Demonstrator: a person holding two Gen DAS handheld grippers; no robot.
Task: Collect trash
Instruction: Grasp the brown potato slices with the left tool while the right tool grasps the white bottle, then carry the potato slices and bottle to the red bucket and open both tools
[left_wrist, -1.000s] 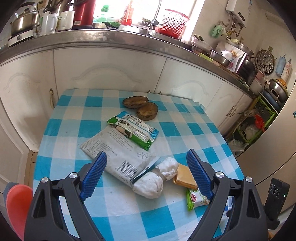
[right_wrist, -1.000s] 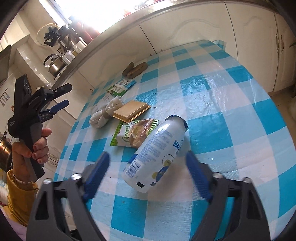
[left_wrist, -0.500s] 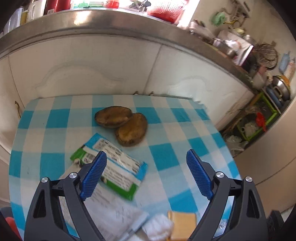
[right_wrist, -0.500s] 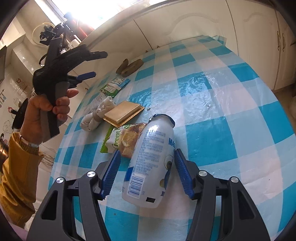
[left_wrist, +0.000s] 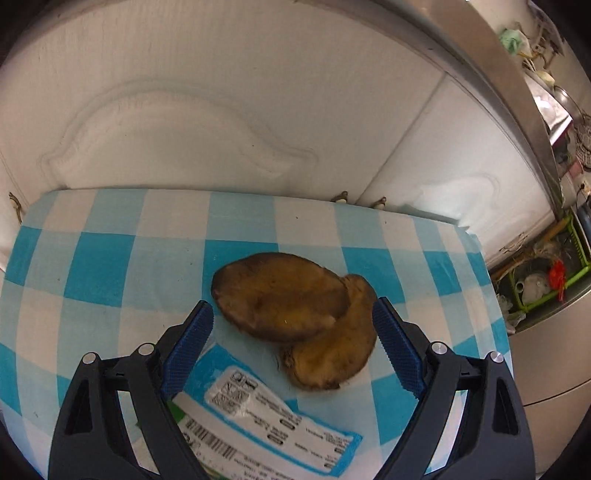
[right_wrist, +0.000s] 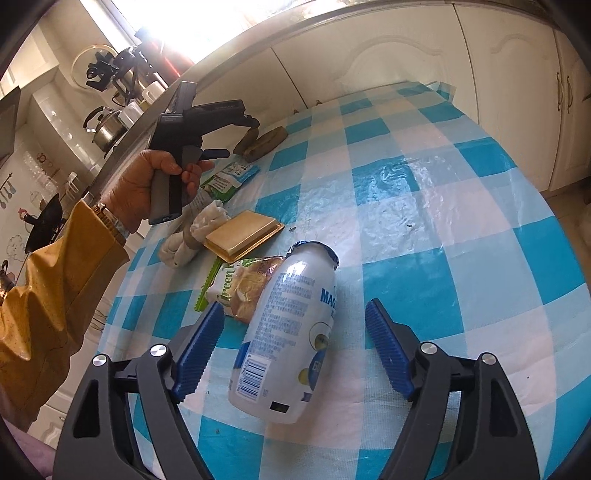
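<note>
Two flat brown scraps (left_wrist: 280, 295) lie overlapping at the far end of the checked table (left_wrist: 110, 266). My left gripper (left_wrist: 291, 312) hangs open just above them, one finger on each side, touching nothing. A green and white wrapper (left_wrist: 266, 417) lies under its near end. In the right wrist view a white plastic bottle (right_wrist: 291, 332) lies on its side between the fingers of my right gripper (right_wrist: 295, 312). Those jaws are opening and the pads stand clear of the bottle. The left gripper (right_wrist: 240, 136) shows there too, held by a hand in a yellow sleeve.
Beside the bottle lie a green snack packet (right_wrist: 236, 284), a flat golden box (right_wrist: 242, 232) and a wad of white tissue (right_wrist: 192, 236). White cabinet doors (left_wrist: 221, 110) stand close behind the table. A green basket (left_wrist: 546, 280) sits on the floor at the right.
My left gripper moved across the table and lower, over to the brown scraps. The right jaws closed against the bottle, then spread off it; the bottle stays lying on the table.
</note>
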